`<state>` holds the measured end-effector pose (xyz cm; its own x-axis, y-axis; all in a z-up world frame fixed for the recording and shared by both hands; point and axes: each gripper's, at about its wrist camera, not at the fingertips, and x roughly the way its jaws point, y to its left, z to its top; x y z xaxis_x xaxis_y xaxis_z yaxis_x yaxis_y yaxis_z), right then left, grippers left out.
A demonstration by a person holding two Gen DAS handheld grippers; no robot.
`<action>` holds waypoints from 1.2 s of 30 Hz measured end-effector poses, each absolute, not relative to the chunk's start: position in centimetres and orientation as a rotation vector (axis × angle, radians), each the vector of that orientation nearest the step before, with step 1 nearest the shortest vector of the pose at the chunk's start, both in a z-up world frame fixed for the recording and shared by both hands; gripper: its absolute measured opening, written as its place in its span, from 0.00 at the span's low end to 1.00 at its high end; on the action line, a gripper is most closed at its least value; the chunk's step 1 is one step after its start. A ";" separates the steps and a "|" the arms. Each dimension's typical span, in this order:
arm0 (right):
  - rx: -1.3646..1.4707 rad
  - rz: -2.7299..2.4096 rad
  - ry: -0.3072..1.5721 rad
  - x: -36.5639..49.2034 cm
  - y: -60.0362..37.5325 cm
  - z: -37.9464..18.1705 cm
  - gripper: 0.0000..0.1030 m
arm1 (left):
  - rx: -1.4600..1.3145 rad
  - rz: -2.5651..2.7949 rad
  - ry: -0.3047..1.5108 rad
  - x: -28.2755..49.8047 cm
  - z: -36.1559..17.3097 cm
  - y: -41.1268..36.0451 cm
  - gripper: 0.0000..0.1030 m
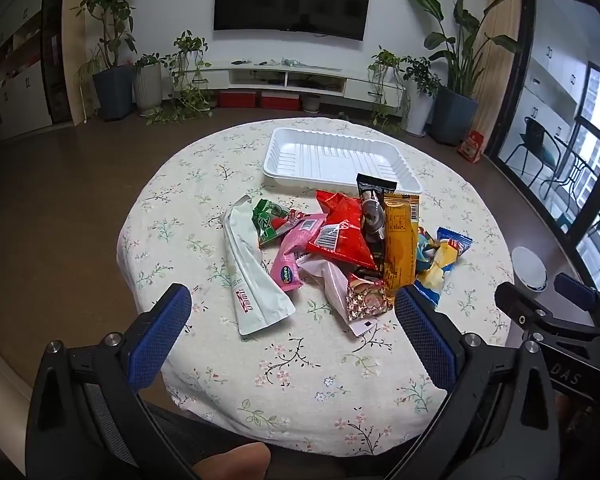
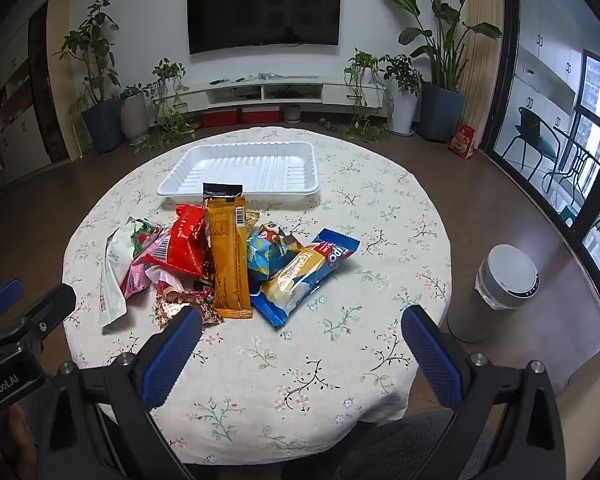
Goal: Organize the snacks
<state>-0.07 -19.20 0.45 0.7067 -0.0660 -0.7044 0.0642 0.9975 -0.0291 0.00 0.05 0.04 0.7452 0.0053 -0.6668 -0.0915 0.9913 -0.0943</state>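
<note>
nearest you, the left gripper (image 1: 292, 320) and right gripper (image 2: 302, 334) both stand wide and empty over the near edge of the floral tablecloth (image 2: 280, 380). mid-table lies the snack pile (image 2: 228, 256), packets overlapping: white pouch (image 1: 250, 276), red bag (image 1: 340, 232), long orange bar (image 2: 228, 256), blue cake wrapper (image 2: 308, 272). these look light, crinkly, slippery and crushable; you would likely do best pinching a flat sealed end. beyond, just touching the pile, the white tray (image 2: 172, 188) sits bare.
</note>
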 end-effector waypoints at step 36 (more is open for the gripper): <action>-0.001 -0.070 0.793 -0.1 -19.0 -0.4 0.99 | -0.131 0.045 0.736 0.0 -0.3 -0.4 1.00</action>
